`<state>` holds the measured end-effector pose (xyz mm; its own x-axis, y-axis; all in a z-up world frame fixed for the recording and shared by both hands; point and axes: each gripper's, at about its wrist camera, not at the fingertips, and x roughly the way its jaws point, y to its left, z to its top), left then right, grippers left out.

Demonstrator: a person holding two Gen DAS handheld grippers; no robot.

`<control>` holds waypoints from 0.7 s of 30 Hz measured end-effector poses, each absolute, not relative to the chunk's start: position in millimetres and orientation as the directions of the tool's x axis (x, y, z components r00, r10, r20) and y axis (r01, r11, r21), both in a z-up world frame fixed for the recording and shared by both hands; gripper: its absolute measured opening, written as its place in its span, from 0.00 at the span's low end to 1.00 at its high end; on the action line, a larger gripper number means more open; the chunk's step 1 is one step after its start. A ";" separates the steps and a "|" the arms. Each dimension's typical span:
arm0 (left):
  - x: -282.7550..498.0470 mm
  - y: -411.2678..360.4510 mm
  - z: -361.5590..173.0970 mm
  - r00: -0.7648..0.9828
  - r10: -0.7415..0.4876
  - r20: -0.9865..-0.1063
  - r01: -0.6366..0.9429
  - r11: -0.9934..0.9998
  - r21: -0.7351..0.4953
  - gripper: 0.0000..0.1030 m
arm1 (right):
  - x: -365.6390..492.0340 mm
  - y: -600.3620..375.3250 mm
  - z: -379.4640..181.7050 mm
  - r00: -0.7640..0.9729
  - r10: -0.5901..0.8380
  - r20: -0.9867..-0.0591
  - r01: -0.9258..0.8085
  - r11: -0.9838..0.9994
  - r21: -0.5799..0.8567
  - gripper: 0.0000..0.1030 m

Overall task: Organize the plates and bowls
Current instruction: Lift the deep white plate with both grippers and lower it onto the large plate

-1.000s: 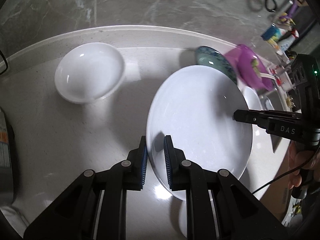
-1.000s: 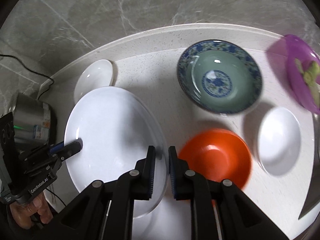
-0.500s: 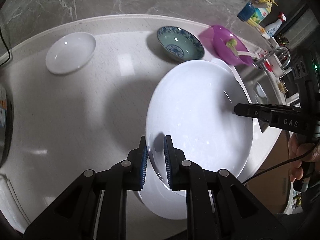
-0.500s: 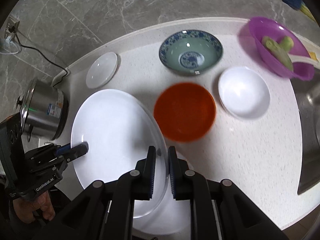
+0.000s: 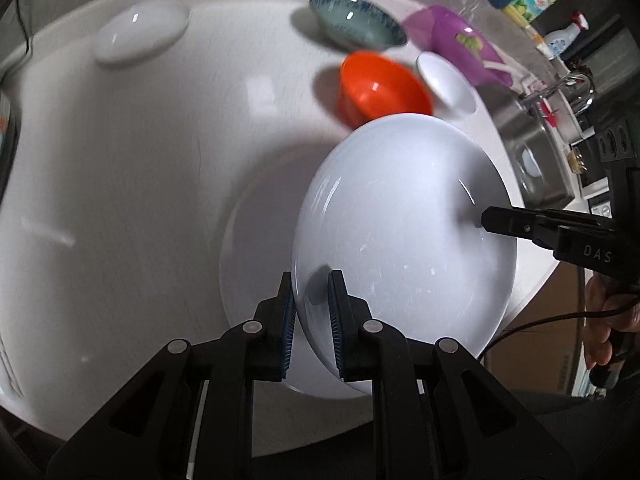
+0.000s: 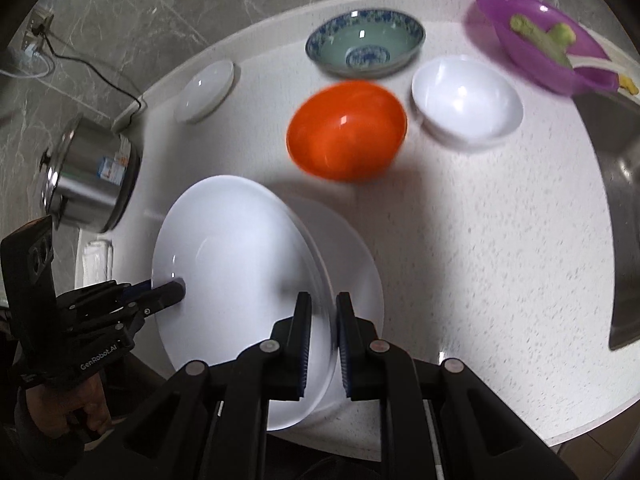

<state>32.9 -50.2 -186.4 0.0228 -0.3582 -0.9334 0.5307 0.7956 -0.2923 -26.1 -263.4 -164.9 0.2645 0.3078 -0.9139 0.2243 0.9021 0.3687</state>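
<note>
A large white plate (image 5: 400,240) (image 6: 240,264) hangs tilted just above the counter, held by both grippers on opposite rims. My left gripper (image 5: 311,292) is shut on its near-left rim, and the right wrist view shows it (image 6: 176,286) at the plate's far side. My right gripper (image 6: 323,304) is shut on the other rim, and the left wrist view has it (image 5: 486,218) at the right. A second white plate (image 5: 256,240) (image 6: 352,264) lies flat on the counter right under the held one, partly hidden by it.
Behind stand an orange bowl (image 6: 348,136), a white bowl (image 6: 468,100), a blue-patterned bowl (image 6: 364,44), a small white dish (image 6: 206,90) and a purple bowl (image 6: 548,40). A steel pot (image 6: 88,184) is at the left, a sink (image 6: 624,200) at the right.
Both grippers carried the large plate back toward the counter's front edge. It now hangs over the second white plate, and the bowls lie farther behind.
</note>
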 end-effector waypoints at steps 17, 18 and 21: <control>41.1 -39.1 -248.2 0.032 -0.280 -0.959 0.508 0.831 -0.226 0.15 | -24.0 -241.0 -224.6 0.237 0.271 -0.933 0.220 0.921 0.323 0.13; 40.5 -38.8 -248.4 0.037 -0.278 -0.960 0.512 0.830 -0.221 0.15 | -23.3 -238.4 -226.2 0.234 0.266 -0.935 0.219 0.923 0.317 0.13; 43.1 -39.9 -248.1 0.043 -0.273 -0.961 0.521 0.827 -0.211 0.15 | -22.2 -234.6 -229.3 0.234 0.254 -0.939 0.217 0.927 0.305 0.13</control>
